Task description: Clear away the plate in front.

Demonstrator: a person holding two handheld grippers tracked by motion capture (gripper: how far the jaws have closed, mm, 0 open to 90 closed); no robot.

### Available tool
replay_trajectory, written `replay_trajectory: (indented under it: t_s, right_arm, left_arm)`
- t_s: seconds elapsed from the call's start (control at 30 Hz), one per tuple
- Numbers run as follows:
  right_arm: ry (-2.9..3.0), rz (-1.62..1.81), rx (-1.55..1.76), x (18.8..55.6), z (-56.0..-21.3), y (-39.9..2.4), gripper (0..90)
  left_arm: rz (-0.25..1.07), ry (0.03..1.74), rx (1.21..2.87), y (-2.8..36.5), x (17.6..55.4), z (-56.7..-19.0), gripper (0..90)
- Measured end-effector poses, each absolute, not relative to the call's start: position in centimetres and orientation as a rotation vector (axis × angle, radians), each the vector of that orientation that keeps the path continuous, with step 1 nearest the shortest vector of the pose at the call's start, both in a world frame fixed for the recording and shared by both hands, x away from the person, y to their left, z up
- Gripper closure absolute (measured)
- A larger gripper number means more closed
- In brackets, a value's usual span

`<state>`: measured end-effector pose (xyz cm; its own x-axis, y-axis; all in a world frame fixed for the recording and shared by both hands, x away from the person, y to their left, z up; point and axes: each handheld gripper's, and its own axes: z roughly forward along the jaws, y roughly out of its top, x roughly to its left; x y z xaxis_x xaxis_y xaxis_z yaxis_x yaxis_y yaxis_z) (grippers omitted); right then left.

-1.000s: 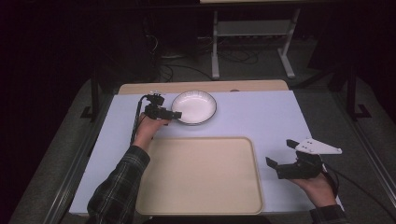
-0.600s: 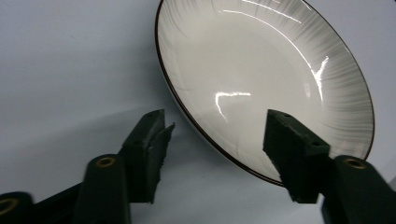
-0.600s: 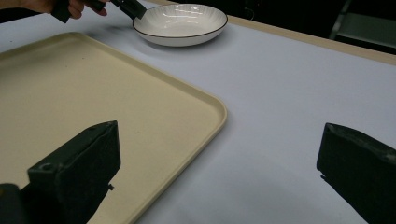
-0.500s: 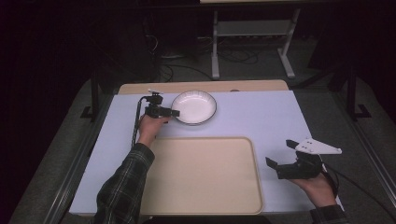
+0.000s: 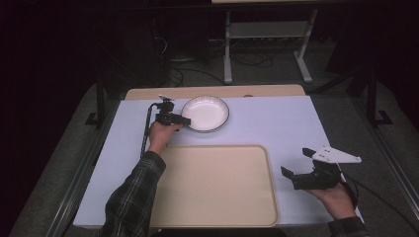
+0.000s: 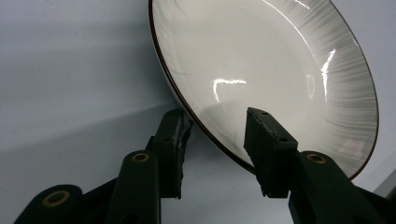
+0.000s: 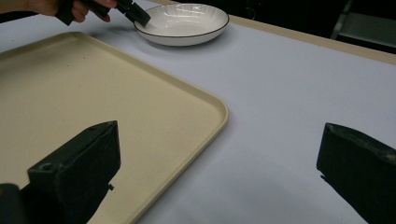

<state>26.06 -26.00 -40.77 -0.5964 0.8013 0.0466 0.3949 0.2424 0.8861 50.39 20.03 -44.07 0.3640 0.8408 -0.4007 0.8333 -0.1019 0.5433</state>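
A white ribbed plate with a dark rim (image 5: 205,112) (image 6: 280,70) (image 7: 182,21) rests on the table's far side. My left gripper (image 5: 184,121) (image 6: 217,116) is at its left edge, one jaw under the rim outside and the other over the inside. Its jaws have just been closing with the rim between them, and a gap still shows at the inner pad. My right gripper (image 5: 296,164) (image 7: 219,135) hovers open and empty over the table right of the beige tray (image 5: 217,187) (image 7: 70,93).
The pale blue table top (image 5: 276,123) spreads around the tray, with a wooden strip (image 5: 212,92) along its far edge. Beyond it are a dark floor, cables and a metal stand (image 5: 267,39).
The left gripper has edged toward the plate's rim and its jaws have narrowed around it. The plate, the tray and the right hand have kept still.
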Motion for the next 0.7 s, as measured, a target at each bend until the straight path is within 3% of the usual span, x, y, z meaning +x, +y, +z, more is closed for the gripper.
replay_trajectory:
  t_s: [0.2, 0.7]
  right_arm:
    - [2.103, 1.311, 1.095, 26.06, -40.80, -26.09, 0.0]
    - [2.114, 1.309, 1.092, 26.14, -40.93, -25.99, 0.0]
  left_arm:
    - [0.003, 1.480, 1.924, 19.59, 50.60, -44.19, 59.8]
    - [-0.139, 1.514, 1.790, 20.48, 50.92, -44.56, 77.0]
